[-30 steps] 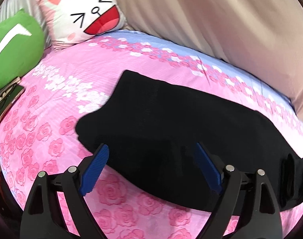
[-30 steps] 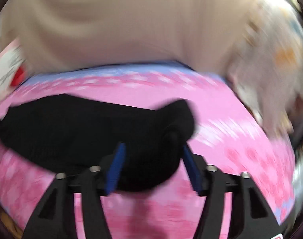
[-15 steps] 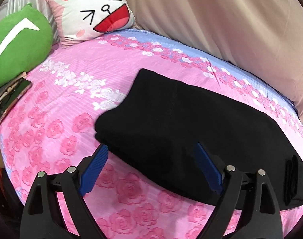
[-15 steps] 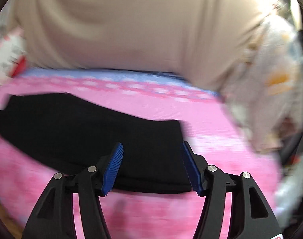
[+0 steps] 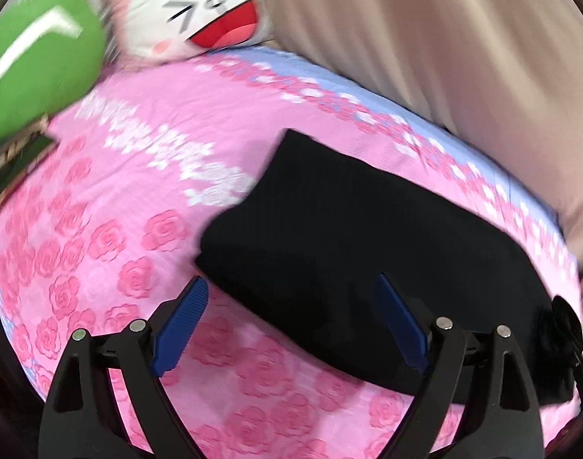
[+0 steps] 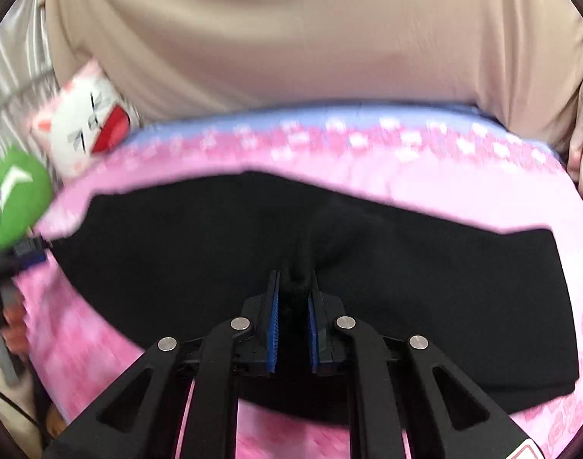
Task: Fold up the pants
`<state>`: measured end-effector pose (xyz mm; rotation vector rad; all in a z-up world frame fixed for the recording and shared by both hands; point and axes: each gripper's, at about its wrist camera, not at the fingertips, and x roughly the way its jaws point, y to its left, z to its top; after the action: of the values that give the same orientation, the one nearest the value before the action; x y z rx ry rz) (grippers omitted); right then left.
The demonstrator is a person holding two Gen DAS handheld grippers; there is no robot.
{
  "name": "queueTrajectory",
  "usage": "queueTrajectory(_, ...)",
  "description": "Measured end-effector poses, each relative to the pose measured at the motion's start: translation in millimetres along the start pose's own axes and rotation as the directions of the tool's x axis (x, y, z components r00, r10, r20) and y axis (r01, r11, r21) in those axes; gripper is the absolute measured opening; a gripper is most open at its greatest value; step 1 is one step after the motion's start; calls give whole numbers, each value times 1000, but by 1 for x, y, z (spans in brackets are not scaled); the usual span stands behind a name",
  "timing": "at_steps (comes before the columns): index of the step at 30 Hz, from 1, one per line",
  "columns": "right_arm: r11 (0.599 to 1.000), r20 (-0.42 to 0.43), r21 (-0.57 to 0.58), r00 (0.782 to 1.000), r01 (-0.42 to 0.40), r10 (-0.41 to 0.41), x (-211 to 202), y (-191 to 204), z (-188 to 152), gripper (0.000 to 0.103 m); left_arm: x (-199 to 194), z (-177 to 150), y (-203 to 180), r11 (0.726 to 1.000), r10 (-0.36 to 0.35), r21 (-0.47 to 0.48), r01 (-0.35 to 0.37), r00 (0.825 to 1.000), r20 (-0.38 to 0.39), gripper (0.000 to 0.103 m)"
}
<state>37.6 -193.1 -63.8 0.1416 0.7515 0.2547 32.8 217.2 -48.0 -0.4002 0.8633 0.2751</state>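
Note:
Black pants (image 5: 360,252) lie folded lengthwise in a long band across the pink rose bedspread (image 5: 100,229). My left gripper (image 5: 291,321) is open and empty, its blue pads just above the near edge of the pants' left end. In the right wrist view the pants (image 6: 463,287) stretch across the bed. My right gripper (image 6: 293,290) is shut on a pinch of the black fabric at the near edge, near the middle, and the cloth rises in a small ridge at the jaws.
A green pillow (image 5: 35,72) and a white cat-face cushion (image 5: 199,11) sit at the head of the bed on the left. A beige curtain (image 5: 425,57) hangs behind the bed. A dark flat object (image 5: 15,153) lies by the green pillow.
My right gripper has moved left along the pants and closed on the fabric near the middle. My left gripper stayed open and shifted slightly left.

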Motion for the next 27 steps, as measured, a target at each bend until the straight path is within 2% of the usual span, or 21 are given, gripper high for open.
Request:
queueTrajectory(3,999,-7,-30,999,-45,45,16,20,14,12,3,5,28,994,2,-106,-3,1000,-9,86)
queueTrajectory(4,997,-50,-53,997,-56,53,33,29,9,13,6,5,34,992,3,-129,-5,1000,-19,87)
queueTrajectory(6,995,-133,-94,991,-31,19,60,40,-3,20,19,4,42,987,-11,-161,0,998,-68,88)
queueTrajectory(7,996,-115,-91,993,-26,16,59,42,-6,23,20,4,41,989,-11,-150,3,999,-52,89)
queueTrajectory(9,995,-86,-100,996,-29,20,44,46,-4,38,24,7,35,992,2,-124,-9,998,-57,90)
queueTrajectory(10,994,-69,-102,998,-23,16,36,46,-4,42,26,8,31,993,-12,-119,5,998,-54,87)
queueTrajectory(11,995,-53,-104,999,-13,8,28,44,-3,47,27,9,27,993,-39,-116,33,998,-51,81)
queueTrajectory(12,995,-48,-103,999,-8,3,22,42,-2,47,28,10,23,993,-53,-104,47,997,-56,65)
queueTrajectory(13,995,-41,-96,999,-1,-3,16,38,-2,48,29,11,18,996,-28,-89,23,998,-53,45)
queueTrajectory(14,997,-34,-82,999,10,-13,9,33,-3,51,28,13,14,997,-1,-73,-1,999,-38,30)
queueTrajectory(15,998,-30,-68,999,16,-18,5,28,-3,55,25,15,15,996,-31,-86,28,999,-34,17)
queueTrajectory(16,998,-22,-54,999,22,-23,0,21,-4,57,21,19,12,993,-54,-103,51,998,-28,15)
queueTrajectory(17,998,-17,-43,999,36,-36,-5,14,-5,59,11,26,1,994,-70,-82,70,998,0,15)
queueTrajectory(19,998,-12,-14,998,56,-56,-13,0,-6,59,-18,35,-31,991,-130,6,130,989,65,14)
queueTrajectory(21,997,3,13,997,73,-73,-22,-14,-8,60,-54,40,-86,968,-232,128,217,966,114,14)
queueTrajectory(23,996,14,55,997,73,-74,-33,-30,-9,60,-79,37,-137,927,-331,226,298,936,121,14)
queueTrajectory(25,992,29,97,996,84,-87,-45,-47,-14,61,-92,22,-196,863,-432,321,389,899,74,15)
queueTrajectory(27,986,41,136,994,98,-105,-57,-65,-21,65,-87,-5,-250,806,-472,398,438,882,-15,18)
